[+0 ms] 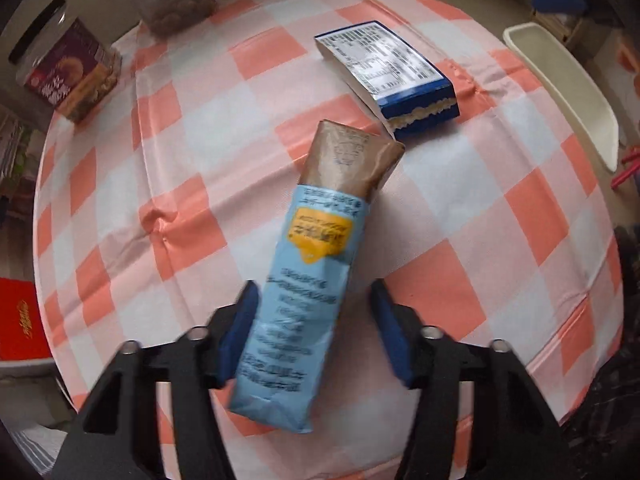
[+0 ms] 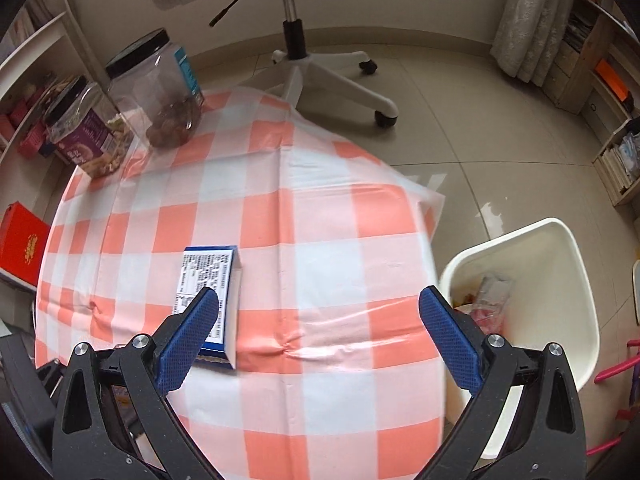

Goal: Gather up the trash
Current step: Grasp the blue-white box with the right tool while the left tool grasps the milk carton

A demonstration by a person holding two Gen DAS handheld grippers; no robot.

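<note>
A light blue and brown snack wrapper (image 1: 316,264) lies on the checked tablecloth (image 1: 160,160), its near end between the blue fingers of my left gripper (image 1: 314,304). The jaws stand open around it, with a gap on the right side. A blue and white carton (image 1: 390,76) lies flat beyond the wrapper; it also shows in the right wrist view (image 2: 210,296). My right gripper (image 2: 318,320) is wide open and empty above the table, its left finger over the carton. A white bin (image 2: 560,280) with trash inside stands right of the table.
Two clear jars with black lids (image 2: 156,92) (image 2: 84,124) stand at the table's far left corner. An office chair (image 2: 296,40) is on the floor behind the table. A red box (image 2: 20,240) sits at the left. Shelves line both walls.
</note>
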